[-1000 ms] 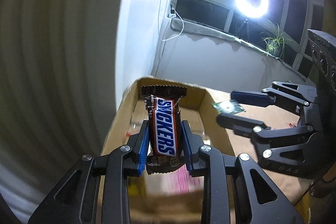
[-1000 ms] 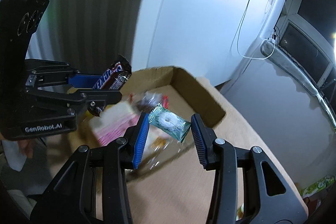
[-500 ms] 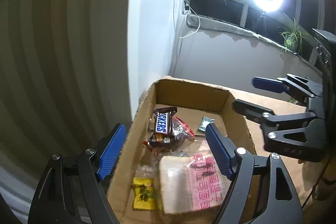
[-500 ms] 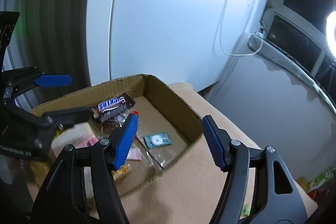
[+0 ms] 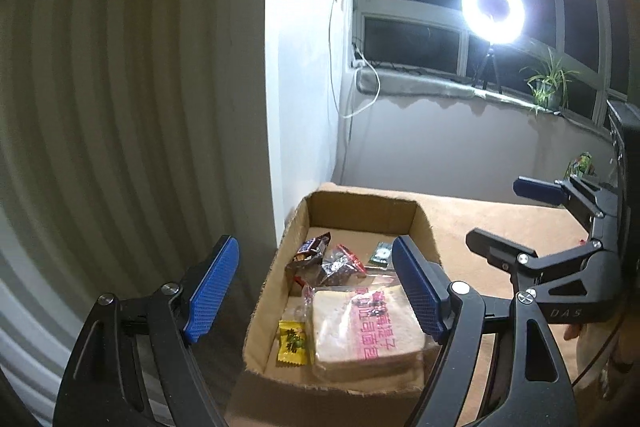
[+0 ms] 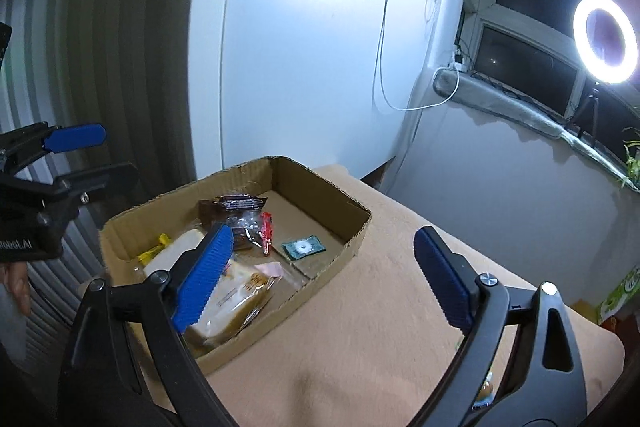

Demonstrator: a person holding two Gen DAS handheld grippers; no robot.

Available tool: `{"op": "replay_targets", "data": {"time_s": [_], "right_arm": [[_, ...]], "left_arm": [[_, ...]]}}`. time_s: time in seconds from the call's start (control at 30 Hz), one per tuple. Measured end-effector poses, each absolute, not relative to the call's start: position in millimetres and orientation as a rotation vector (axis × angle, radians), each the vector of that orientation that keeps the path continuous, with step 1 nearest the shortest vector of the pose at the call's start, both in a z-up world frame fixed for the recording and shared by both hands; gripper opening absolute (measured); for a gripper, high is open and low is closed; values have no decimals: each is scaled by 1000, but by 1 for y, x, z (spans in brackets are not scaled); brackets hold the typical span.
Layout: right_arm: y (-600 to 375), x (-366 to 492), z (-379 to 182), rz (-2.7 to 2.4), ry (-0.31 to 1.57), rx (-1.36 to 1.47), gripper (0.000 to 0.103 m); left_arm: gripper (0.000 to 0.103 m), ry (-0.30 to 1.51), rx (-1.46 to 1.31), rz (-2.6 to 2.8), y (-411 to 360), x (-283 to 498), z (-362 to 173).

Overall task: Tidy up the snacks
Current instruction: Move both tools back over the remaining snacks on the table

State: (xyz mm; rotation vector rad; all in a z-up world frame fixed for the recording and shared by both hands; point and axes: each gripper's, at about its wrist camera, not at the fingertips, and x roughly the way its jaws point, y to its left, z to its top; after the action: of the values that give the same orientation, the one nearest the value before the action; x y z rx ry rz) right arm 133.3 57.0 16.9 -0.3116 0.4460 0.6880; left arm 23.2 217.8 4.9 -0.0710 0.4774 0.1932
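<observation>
Both claws [image 5: 316,291] (empty) above snack box [image 5: 360,199]

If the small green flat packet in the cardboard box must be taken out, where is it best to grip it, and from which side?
The small green flat packet lies flat on the bare floor of the cardboard box, apart from the other snacks. Probably come from straight above and pinch across its two long edges; the near box wall blocks a low approach from the side.

A room in a home is shown: a potted plant [image 5: 549,89] is set on the window sill [image 5: 460,85] at upper right, a ribbed radiator [image 5: 100,131] fills the left, and a ring light [image 5: 493,9] is stood before the dark window.
</observation>
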Motion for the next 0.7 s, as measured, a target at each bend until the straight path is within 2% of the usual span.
{"op": "replay_targets", "data": {"time_s": [0.7], "right_arm": [[13,83,28,656,421,-297,94]], "left_arm": [[80,407,8,163,168,9,35]]}}
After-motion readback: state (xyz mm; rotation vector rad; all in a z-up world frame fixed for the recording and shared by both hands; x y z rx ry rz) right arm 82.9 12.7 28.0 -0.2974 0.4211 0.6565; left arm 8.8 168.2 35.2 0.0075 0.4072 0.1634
